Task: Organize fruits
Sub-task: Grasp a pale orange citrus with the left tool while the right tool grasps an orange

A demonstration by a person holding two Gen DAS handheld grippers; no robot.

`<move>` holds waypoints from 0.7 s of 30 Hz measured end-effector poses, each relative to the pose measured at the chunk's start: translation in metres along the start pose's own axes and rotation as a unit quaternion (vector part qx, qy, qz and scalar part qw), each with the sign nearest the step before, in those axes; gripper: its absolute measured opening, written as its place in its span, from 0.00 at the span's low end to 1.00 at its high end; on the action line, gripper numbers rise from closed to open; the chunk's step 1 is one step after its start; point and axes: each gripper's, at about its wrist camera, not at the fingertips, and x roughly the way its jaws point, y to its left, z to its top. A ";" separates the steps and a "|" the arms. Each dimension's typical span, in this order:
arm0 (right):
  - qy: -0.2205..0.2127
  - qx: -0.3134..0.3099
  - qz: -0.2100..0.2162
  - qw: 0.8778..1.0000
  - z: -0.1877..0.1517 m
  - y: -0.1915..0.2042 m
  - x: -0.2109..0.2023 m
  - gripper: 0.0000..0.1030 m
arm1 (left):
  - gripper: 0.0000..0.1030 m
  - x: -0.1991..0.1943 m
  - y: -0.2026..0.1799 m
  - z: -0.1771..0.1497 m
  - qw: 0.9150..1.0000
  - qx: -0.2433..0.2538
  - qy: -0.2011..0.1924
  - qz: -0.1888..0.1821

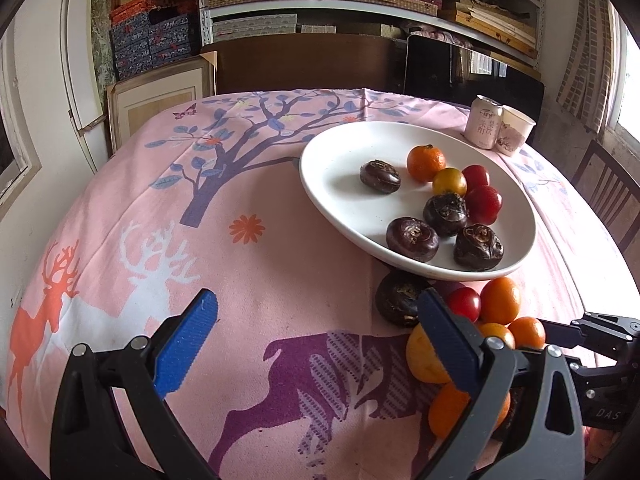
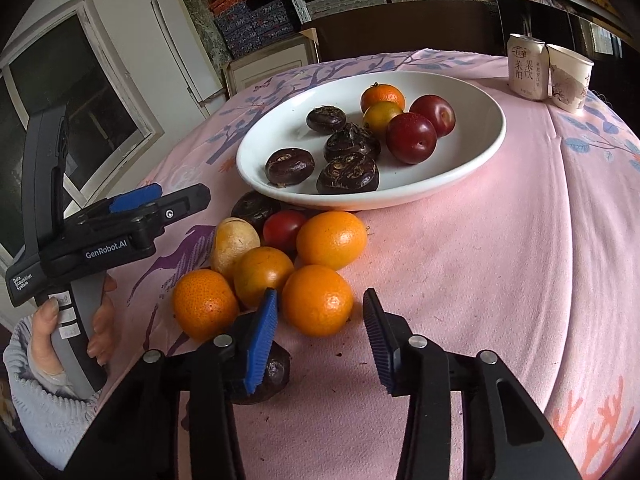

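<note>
item: right gripper (image 2: 320,295). jaws drawn in to the width of one orange (image 2: 316,312), blue pads at its two flanks, near the tips only; a sliver of cloth visible by the right-side pad, so grip judged shallow.

held thing: orange, at the near edge of the loose pile, resting on the tablecloth (image 2: 480,280), touching or almost touching a neighbouring orange (image 2: 262,276) behind the left-side pad.

adjacent: dark water chestnut (image 2: 276,372) partly under the left-side finger; another orange (image 2: 204,304) beside it; further oranges, a pale yellow fruit (image 2: 234,246) and a small red fruit (image 2: 284,230) behind, up against the plate.

destination, judged: white plate (image 2: 460,160), just beyond the pile, already holding four water chestnuts, two small oranges and two red plums; bare space at its right and front.

handling notes: lift straight up before travelling, to avoid nudging the neighbours and setting round fruit rolling. keep the squeeze steady; smooth round peel, liable to slip from a tip-only hold. clear the plate rim, lower into bare space, release low.

item: left gripper (image 1: 318,296). jaws wide apart, nothing between them, idle over the cloth beside the pile.

beyond: drink can (image 2: 526,68) and paper cup (image 2: 570,76) at the far edge, well apart from the work.
</note>
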 end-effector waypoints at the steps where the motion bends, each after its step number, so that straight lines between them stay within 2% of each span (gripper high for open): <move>1: 0.000 -0.003 -0.002 1.000 0.000 0.001 0.000 0.36 | 0.95 0.000 -0.002 0.000 1.000 0.004 0.001 -0.004; 8: -0.013 0.010 -0.027 1.000 0.002 -0.008 -0.009 0.36 | 0.95 -0.001 -0.025 -0.005 0.999 0.048 -0.002 -0.018; 14: -0.014 0.026 -0.035 0.999 0.004 -0.017 -0.009 0.36 | 0.96 0.005 -0.038 -0.007 0.997 0.067 0.004 -0.037; 21: -0.013 0.025 -0.039 0.999 0.005 -0.016 -0.008 0.36 | 0.96 0.008 -0.028 -0.010 0.997 0.047 0.016 -0.057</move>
